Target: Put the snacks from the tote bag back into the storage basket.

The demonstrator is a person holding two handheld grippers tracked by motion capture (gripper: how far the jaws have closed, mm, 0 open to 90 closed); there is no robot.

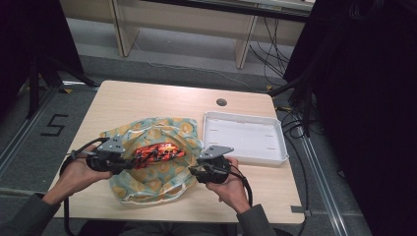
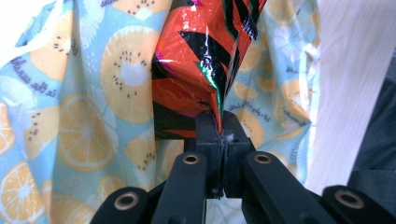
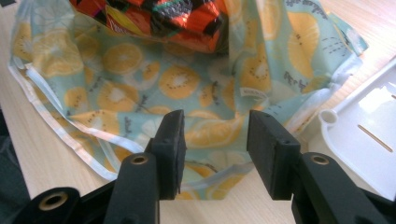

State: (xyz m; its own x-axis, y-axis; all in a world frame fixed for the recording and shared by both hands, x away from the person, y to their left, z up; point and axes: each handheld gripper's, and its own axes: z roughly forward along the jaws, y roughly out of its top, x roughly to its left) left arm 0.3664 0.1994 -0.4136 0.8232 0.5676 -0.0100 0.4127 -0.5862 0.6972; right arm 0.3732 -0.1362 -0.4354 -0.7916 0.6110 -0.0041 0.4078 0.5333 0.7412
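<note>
The left gripper [image 2: 218,140] has its jaws clamped together on the crimped edge of a shiny orange and black snack packet [image 2: 201,60], which rises straight ahead of the jaws over a fruit-print cloth bag [image 2: 84,121]. In the high view the packet [image 1: 158,153] lies across the bag [image 1: 147,182] between the two grippers. The right gripper [image 3: 215,140] has its jaws apart over the bag's near fabric [image 3: 140,93], pressing on nothing. A white tray [image 1: 244,136] sits just beyond the right gripper [image 1: 196,169] on the table [image 1: 147,101]
</note>
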